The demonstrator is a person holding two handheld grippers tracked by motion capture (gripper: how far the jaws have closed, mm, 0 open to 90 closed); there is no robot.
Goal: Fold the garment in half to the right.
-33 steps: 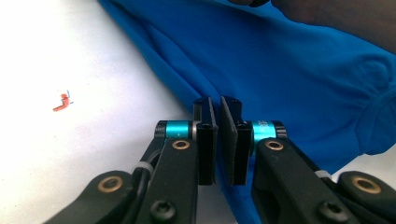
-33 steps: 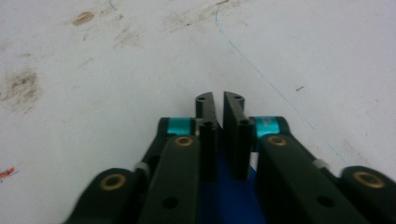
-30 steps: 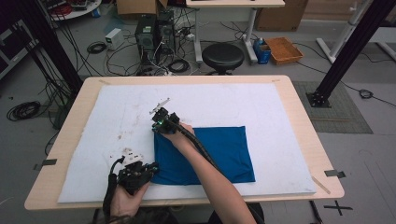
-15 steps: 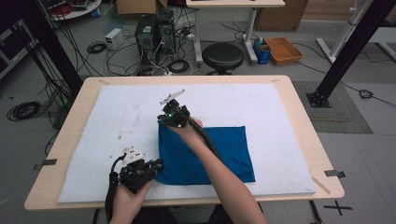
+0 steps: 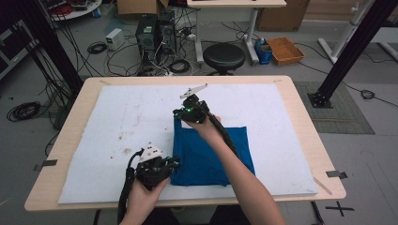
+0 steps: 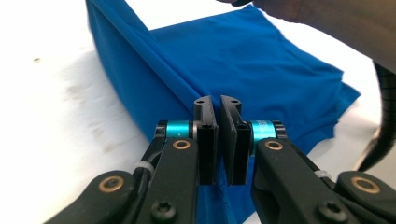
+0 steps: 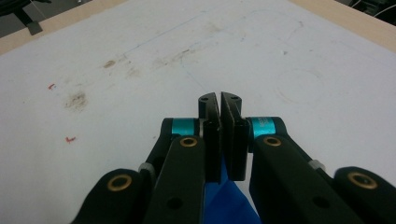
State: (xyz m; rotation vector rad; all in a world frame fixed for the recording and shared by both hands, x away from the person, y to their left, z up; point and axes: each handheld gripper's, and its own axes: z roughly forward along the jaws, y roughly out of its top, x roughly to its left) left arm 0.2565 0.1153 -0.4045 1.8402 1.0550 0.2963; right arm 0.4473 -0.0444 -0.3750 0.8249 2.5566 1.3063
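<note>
Fingers clenched on both grippers, each pinching the blue cloth (image 5: 211, 152). Left gripper (image 6: 219, 140): jaws pressed together, cloth edge caught between them low in the left gripper view, fabric rising from the jaws as a taut ridge running away up-left. Right gripper (image 7: 219, 140): jaws closed, a blue corner of cloth squeezed between them and showing below the jaws in the right gripper view; white mat (image 7: 116, 116) ahead, stained with brown smudges and small red marks.

High view: cloth lies folded on the mat (image 5: 117, 117), a bit right of centre, toward the near edge. Left gripper (image 5: 174, 161) at the cloth's near-left corner, held by the left hand (image 5: 145, 194), grey plate on top. Right gripper (image 5: 177, 113) at the far-left corner, right hand (image 5: 199, 123) around it, forearm crossing over the cloth diagonally, grey plate sticking up past it. Left edge of cloth stretched between the two grippers, lifted off the mat; rest of the cloth flat, right and near edges touching the mat. In the left gripper view the right forearm (image 6: 336, 23) shows at top right over the cloth, black cable (image 6: 380, 121) at the right edge.

Mat covers most of the wooden table (image 5: 300, 117). Behind the table: black stool (image 5: 224, 56), cables on the floor, orange box (image 5: 285, 49).
</note>
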